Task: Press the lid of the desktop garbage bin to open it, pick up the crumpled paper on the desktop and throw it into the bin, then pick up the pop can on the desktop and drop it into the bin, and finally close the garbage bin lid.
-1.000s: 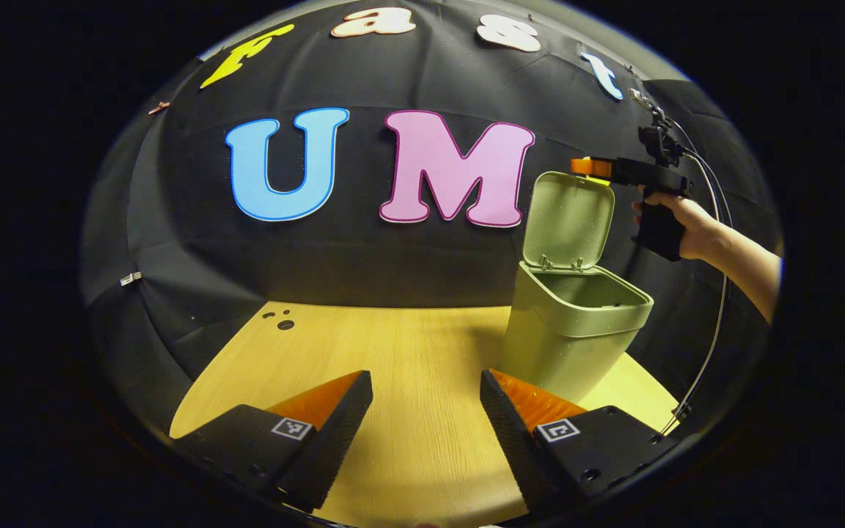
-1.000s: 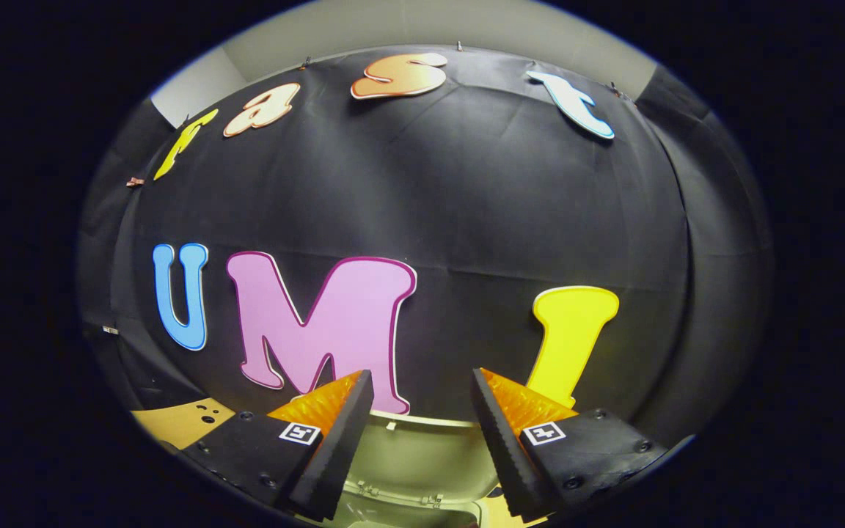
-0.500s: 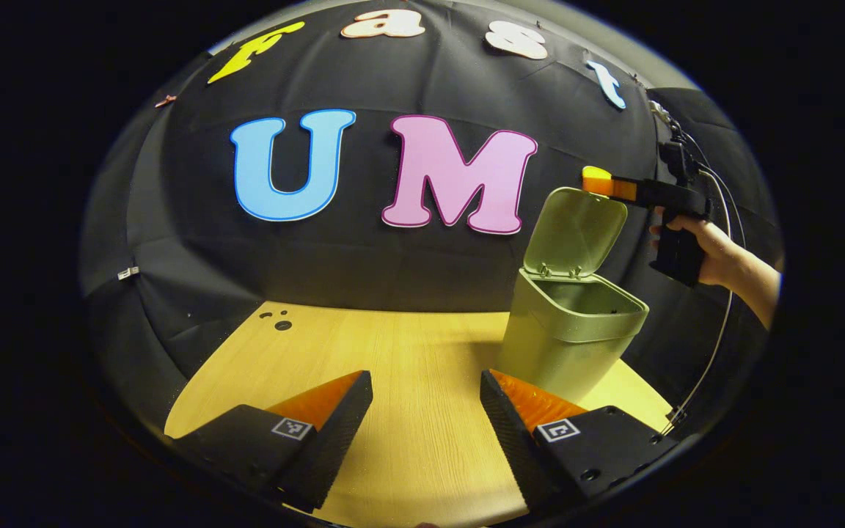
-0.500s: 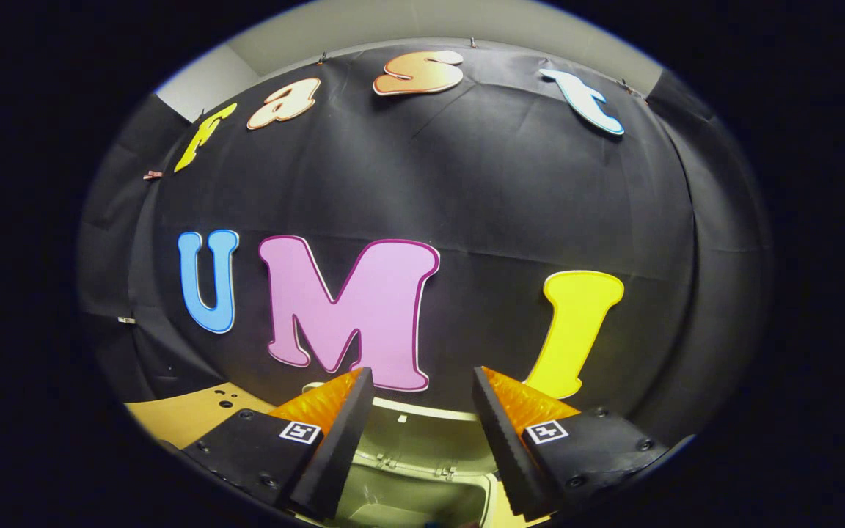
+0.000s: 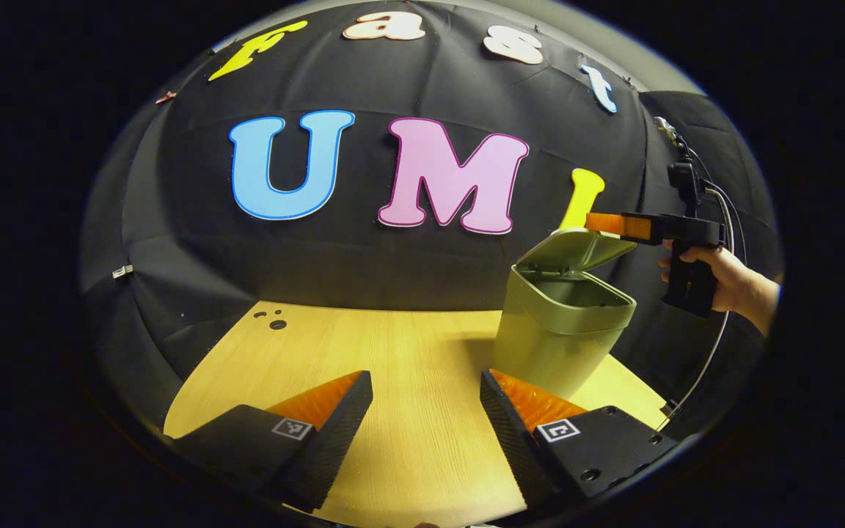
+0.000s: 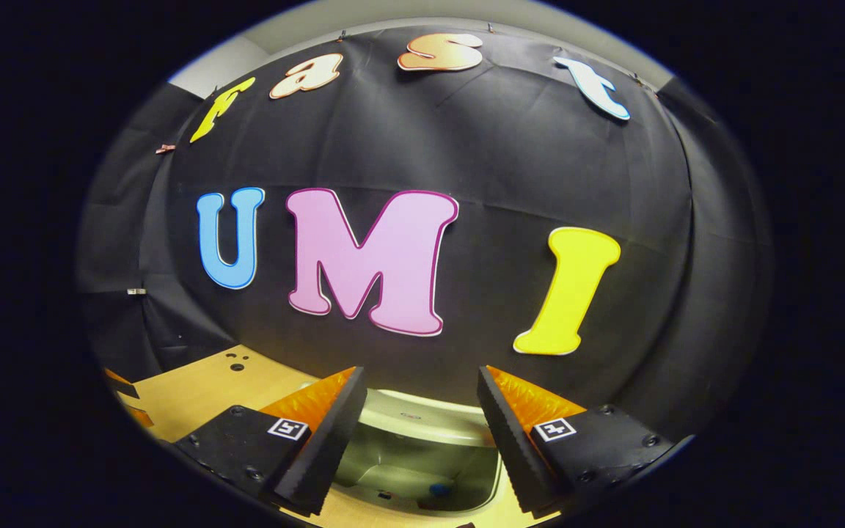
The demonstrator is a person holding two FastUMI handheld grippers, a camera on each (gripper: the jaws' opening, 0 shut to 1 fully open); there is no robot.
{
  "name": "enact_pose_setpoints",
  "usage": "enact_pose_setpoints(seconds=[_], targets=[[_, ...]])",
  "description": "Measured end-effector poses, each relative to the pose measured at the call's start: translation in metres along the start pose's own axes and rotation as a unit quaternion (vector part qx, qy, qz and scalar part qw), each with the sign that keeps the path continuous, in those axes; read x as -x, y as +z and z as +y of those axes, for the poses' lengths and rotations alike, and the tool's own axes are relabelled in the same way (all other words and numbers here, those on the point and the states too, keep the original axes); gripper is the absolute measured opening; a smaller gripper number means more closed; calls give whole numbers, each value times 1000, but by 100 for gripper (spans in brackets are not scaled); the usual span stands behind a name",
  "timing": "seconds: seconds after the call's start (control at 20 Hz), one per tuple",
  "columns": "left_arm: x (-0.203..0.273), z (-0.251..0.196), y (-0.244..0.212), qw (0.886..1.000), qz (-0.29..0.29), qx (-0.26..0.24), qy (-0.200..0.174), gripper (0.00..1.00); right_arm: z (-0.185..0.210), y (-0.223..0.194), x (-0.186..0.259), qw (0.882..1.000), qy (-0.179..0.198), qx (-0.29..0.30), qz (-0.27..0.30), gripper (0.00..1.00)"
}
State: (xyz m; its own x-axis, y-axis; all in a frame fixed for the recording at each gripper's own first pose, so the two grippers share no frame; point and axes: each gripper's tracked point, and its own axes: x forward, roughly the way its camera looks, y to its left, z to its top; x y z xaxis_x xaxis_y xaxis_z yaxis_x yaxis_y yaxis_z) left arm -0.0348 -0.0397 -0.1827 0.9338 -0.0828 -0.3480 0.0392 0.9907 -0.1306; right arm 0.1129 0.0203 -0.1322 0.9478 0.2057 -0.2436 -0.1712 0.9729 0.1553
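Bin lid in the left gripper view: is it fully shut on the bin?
No, the lid is tilted up with a gap above the bin opening, under the right gripper.

You have an olive-green plastic garbage bin (image 5: 562,334) with a matching green hinged lid (image 5: 576,248), standing on a pale yellow wood-grain tabletop (image 5: 408,367). Inside the bin, you can see a small blue spot (image 6: 437,489).

The left gripper view sits low over the surface (image 5: 408,352), facing the back wall, with the bin (image 5: 562,323) at right of frame. The right gripper view hovers close above that bin (image 6: 422,469), looking past its rim. Both share bin, surface and wall.
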Motion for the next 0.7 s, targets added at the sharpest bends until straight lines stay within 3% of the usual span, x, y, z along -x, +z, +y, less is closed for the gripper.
enact_pose_setpoints(seconds=[0.7], targets=[[11,3,2,1000,-9,3,-24,95,22,-59,37,998,5,-10,59,95]])
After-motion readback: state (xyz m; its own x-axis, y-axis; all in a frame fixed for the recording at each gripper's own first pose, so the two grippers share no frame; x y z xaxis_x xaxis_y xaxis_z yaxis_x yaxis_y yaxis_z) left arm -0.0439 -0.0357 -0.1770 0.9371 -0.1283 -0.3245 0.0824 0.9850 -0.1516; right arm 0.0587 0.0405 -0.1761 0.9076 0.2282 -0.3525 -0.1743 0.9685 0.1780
